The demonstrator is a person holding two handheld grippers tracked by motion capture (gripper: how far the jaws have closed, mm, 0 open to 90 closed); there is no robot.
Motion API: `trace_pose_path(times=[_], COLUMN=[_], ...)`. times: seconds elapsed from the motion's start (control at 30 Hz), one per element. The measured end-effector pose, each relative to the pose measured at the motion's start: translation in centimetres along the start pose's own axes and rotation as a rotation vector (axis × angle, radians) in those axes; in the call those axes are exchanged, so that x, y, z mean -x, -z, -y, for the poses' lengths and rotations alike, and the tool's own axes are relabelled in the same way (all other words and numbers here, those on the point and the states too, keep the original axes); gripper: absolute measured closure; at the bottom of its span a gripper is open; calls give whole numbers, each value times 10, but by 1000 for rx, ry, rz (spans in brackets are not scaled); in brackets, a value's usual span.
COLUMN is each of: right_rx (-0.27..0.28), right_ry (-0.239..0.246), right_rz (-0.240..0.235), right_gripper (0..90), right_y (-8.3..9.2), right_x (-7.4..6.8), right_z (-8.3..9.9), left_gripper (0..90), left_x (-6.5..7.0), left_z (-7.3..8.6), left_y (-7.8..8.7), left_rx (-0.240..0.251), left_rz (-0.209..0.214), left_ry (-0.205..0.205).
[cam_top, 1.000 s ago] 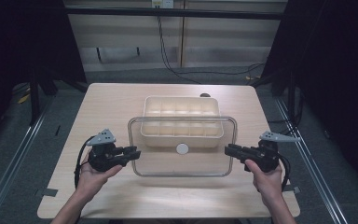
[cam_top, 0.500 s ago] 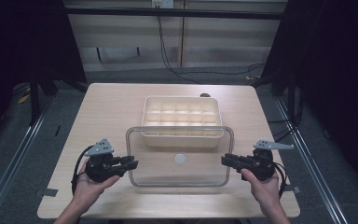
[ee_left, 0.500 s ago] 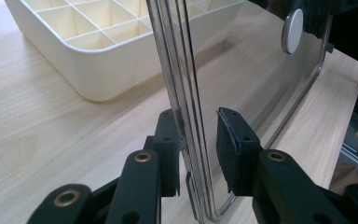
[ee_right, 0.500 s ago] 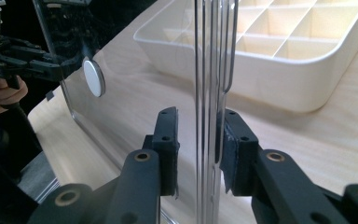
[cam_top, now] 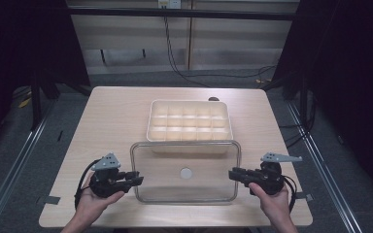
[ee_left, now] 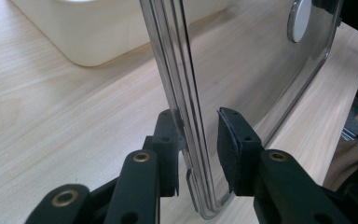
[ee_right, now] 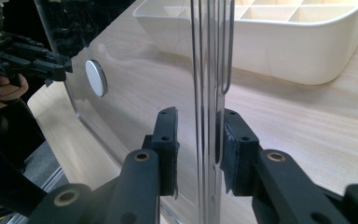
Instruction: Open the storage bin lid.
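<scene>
Clear plastic, the lid point(cam_top: 185, 172) lies flat over the counter's point(cam_top: 116, 116) near edge, midway between its two near corners, its far rim overlapping the near side of the cream compartment tray point(cam_top: 190, 121). A small round white knob point(cam_top: 186, 173) sits at the lid's centre. The left hand-held gripper point(cam_top: 137, 180) pinches the lid's left rim and the right hand-held gripper point(cam_top: 233, 174) its right rim; in each gripper view the black pads point(ee_left: 230, 140) close on the stacked ridges of the rim, so both are clamped on the lid. The tray stands open at the counter's middle, toward the far edge, its rows of compartments looking empty from above. Judging by how things lie, the lid is off the tray and is being set down in front of it. The next move calls for keeping both ends level until the lid rests fully on the wood, then opening both pairs of jaws together so that neither end drops or skids against the tray.
</scene>
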State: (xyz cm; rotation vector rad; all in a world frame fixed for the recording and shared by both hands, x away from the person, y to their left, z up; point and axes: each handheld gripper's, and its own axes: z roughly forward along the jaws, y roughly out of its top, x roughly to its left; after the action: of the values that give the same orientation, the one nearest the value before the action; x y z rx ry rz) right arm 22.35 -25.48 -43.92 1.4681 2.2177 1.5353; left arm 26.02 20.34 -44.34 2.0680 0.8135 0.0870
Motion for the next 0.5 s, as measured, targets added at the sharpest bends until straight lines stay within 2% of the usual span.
trace_pose_path(times=[0.17, 0.3, 0.37, 0.5], right_rx=[10, -7, -11, -17], right_ry=[-17, -25, -23, -25], right_rz=[16, 20, 22, 28], right_gripper=[692, 696, 695, 693], right_y=[-1, -3, -3, -5], right_x=[2, 3, 3, 3], right_z=[5, 11, 12, 14], left_gripper=[691, 689, 684, 669], left_x=[3, 2, 3, 3], left_z=[3, 7, 8, 9], left_y=[-3, -4, -4, -5], left_rx=[-7, -1, 2, -1], left_rz=[-3, 19, 18, 15], left_ry=[-5, 16, 5, 8])
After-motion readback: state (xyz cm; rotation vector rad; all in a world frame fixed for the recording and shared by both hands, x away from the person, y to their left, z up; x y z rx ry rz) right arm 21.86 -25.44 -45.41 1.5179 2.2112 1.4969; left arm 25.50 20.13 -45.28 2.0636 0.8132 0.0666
